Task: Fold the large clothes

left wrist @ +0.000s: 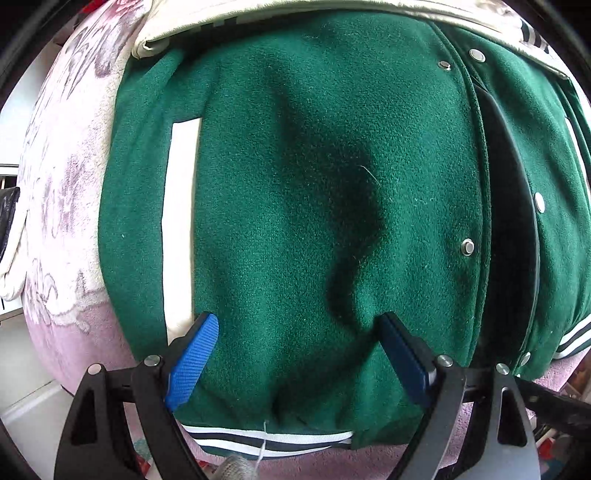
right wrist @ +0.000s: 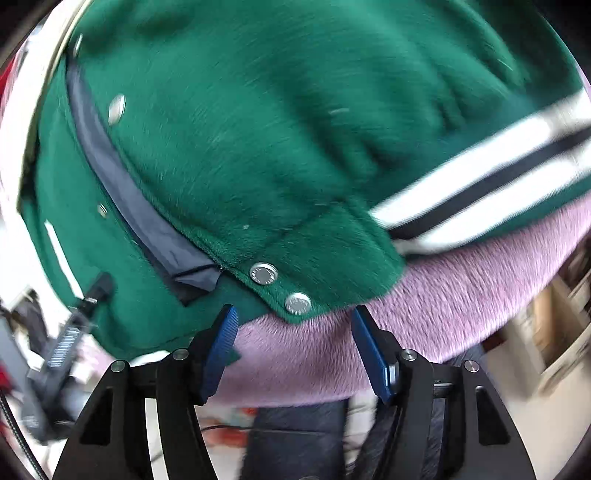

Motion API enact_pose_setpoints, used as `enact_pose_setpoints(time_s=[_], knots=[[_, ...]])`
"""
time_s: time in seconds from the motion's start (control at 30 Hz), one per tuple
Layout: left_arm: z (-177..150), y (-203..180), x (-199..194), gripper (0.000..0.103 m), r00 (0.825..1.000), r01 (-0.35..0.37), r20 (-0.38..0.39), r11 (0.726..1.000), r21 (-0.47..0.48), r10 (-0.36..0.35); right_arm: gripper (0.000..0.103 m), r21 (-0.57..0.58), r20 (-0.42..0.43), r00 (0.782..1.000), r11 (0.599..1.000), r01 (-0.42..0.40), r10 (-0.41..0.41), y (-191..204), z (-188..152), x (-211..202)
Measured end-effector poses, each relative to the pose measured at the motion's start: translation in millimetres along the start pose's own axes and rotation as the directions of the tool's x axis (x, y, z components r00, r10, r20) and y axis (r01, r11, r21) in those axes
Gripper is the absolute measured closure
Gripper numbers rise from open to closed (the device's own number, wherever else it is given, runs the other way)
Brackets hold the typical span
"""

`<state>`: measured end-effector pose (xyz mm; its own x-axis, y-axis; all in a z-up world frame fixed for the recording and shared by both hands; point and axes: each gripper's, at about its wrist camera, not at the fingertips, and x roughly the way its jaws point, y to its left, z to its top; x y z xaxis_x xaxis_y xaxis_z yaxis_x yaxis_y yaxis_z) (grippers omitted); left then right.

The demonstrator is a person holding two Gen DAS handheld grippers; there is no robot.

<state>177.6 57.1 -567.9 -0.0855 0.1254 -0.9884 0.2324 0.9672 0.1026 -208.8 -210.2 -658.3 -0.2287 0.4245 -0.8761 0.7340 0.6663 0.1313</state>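
Observation:
A green varsity jacket (left wrist: 295,203) with silver snaps, a white pocket strip (left wrist: 181,221) and a striped hem (left wrist: 269,439) lies flat on a pink fleece blanket (left wrist: 66,221). My left gripper (left wrist: 295,325) is open, its blue pads resting on or just over the jacket's lower front panel. In the right wrist view the jacket (right wrist: 258,129) has its front edge turned back, showing grey lining (right wrist: 122,184) and two snaps (right wrist: 264,274). My right gripper (right wrist: 293,317) is open, just short of the jacket's bottom snap corner, over the blanket (right wrist: 443,288). This view is motion-blurred.
The blanket's edge drops off below the right gripper, with dark and cluttered floor items (right wrist: 295,435) beneath. The left gripper's body (right wrist: 70,343) shows at the left of the right wrist view. A cream sleeve (left wrist: 258,14) runs along the jacket's far edge.

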Motion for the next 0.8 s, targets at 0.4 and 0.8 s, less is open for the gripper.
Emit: enact_pose_setpoints(time_s=[0.4,0.8], knots=[[-21,19,-10,0.015,0.999,0.03,0.042,0.998,-0.046,-0.028,0.094,-0.053,0.163,0.985,0.996,0.069,-0.059,51,-66,3],[-52,64,-1,0.015,0.997,0.068,0.03,0.99,-0.12,-0.064,0.09,-0.104,-0.184,0.975,0.984,-0.148,0.127,91,-95,59]])
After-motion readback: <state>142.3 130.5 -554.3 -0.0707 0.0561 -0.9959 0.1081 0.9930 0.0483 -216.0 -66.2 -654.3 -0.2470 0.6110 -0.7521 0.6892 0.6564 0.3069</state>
